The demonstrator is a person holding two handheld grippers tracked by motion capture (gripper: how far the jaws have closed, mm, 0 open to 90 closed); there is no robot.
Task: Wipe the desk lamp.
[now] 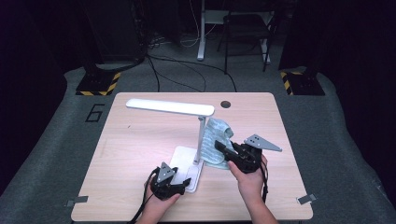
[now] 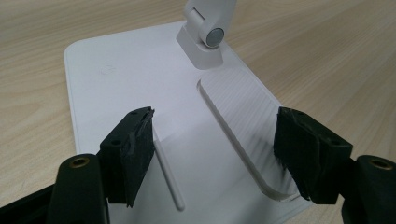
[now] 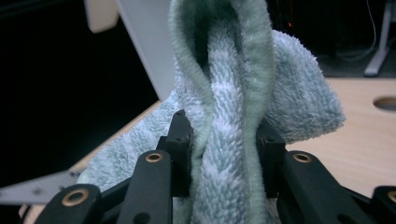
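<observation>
Fluffy pale-green cloth (image 3: 233, 140), looped terry pile, bunched into a thick fold and pinched between the jaws of the right hand-held gripper (image 3: 224, 154), which have closed onto it; raised off the tabletop (image 1: 140, 140), just right of the lamp (image 1: 201, 135) post. Rest of the cloth draped down behind the post. Lamp white, smooth plastic: flat rounded-rectangle base (image 2: 116, 79) with a ribbed groove, slim upright post, long flat head. Left hand-held gripper (image 2: 215, 154) wide open, hovering over the base, nothing between the padded jaws. Tabletop of light wood grain, rounded corners.
</observation>
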